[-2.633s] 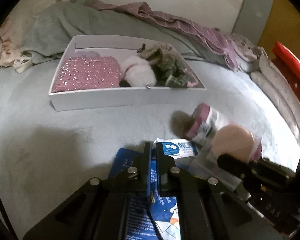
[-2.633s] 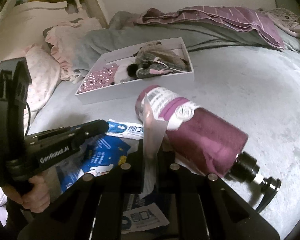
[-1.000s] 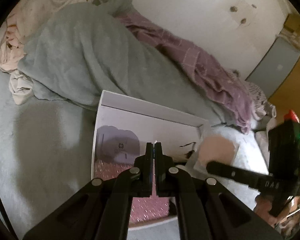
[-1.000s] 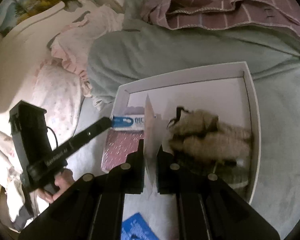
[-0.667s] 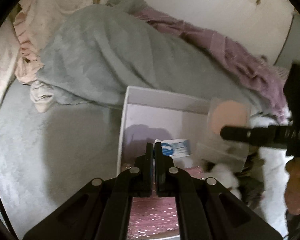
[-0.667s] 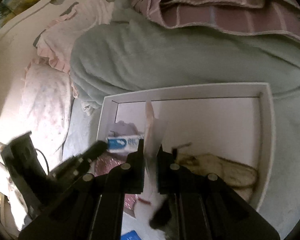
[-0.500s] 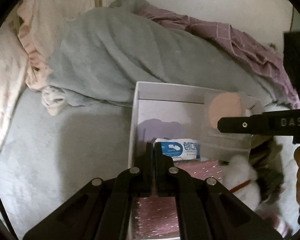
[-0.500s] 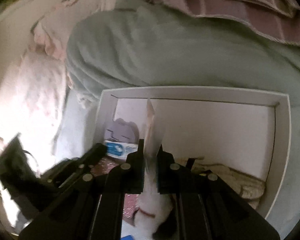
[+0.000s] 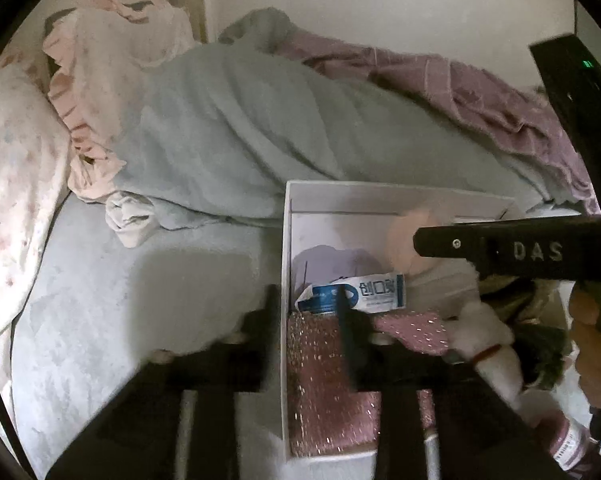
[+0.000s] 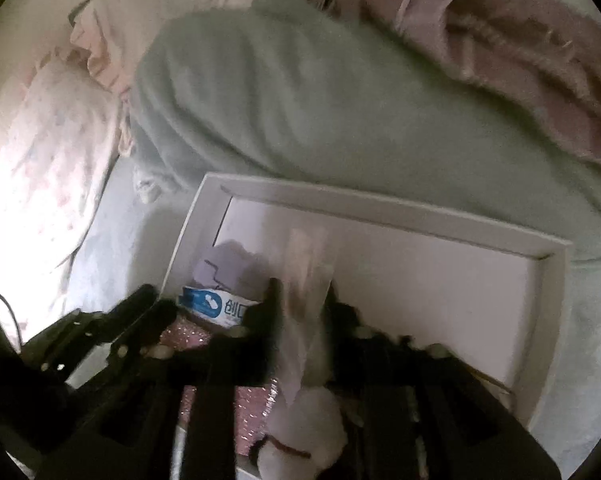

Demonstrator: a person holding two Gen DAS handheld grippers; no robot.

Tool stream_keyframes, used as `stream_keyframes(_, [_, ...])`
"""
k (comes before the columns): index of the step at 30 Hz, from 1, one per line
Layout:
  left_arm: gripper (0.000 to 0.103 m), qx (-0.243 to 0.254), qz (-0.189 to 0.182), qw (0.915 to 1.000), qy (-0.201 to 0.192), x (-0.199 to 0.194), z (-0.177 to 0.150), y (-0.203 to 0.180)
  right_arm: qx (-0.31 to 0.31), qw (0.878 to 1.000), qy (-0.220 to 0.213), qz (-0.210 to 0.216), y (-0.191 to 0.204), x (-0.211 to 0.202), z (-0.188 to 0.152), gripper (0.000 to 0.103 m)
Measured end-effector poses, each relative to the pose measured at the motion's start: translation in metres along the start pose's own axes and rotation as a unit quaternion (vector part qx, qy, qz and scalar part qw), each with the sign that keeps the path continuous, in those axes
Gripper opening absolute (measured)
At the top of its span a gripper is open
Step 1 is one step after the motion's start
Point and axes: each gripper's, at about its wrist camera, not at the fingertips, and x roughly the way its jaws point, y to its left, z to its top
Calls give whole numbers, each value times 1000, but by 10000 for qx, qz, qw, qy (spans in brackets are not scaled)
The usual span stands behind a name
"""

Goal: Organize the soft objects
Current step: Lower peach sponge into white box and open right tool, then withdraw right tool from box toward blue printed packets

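My left gripper (image 9: 306, 312) hovers over the left end of the white box (image 9: 286, 240), its jaws opening. The blue-and-white packet (image 9: 356, 292) lies in the box just past the fingertips, free of the pads, above a pink glitter pouch (image 9: 324, 364). My right gripper (image 10: 303, 300) is over the box's middle with its jaws opening too. A clear bag (image 10: 306, 272) with a peach round pad (image 9: 404, 240) hangs blurred between its fingers, which stand apart from it. A white plush (image 10: 304, 420) lies below.
A grey-green blanket (image 9: 240, 128) and a purple striped cloth (image 9: 480, 96) are heaped behind the box. Pink frilled pillows (image 9: 92, 72) sit at the left. A purple bottle (image 9: 568, 440) lies by the box's near right corner. A hand (image 9: 592, 344) grips the right tool.
Both grippers, shut half a second ago, now stand apart. The blue-and-white packet has left the left jaws and lies in the box. The clear bag is slipping loose in the right jaws.
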Motion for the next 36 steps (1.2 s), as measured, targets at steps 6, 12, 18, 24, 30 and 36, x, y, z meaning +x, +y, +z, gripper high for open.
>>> stream_keyframes(6, [49,162,-124,9987,-466,-36,-17,-6,-684,9899,-757,-982,14,-40,-40,66])
stream_keyframes(12, [58,427,-101,9979,-477,-65,-51,-15,-743,9889,-880,-940,17,-67,-101,66])
stream_keyframes(18, [74,925,605,9923,-563,-97,-83,-34,-1058,9818,-1140,-1086,39,-99,-150,66])
stream_keyframes(24, [74,507,-346,9979,-196,-111,-99,-24,-1223,9710,-1534,-1364,53,-126,-186,66])
stream_keyframes(30, [74,703,-452,9965,-17,-105,-117,-32,-1309,9652,-1651,-1550,59,-131,-207,66])
stream_keyframes(36, [74,532,-995,9931,326,-95,-137,-33,-951,9789,-1444,-1093,54,-128,-227,66])
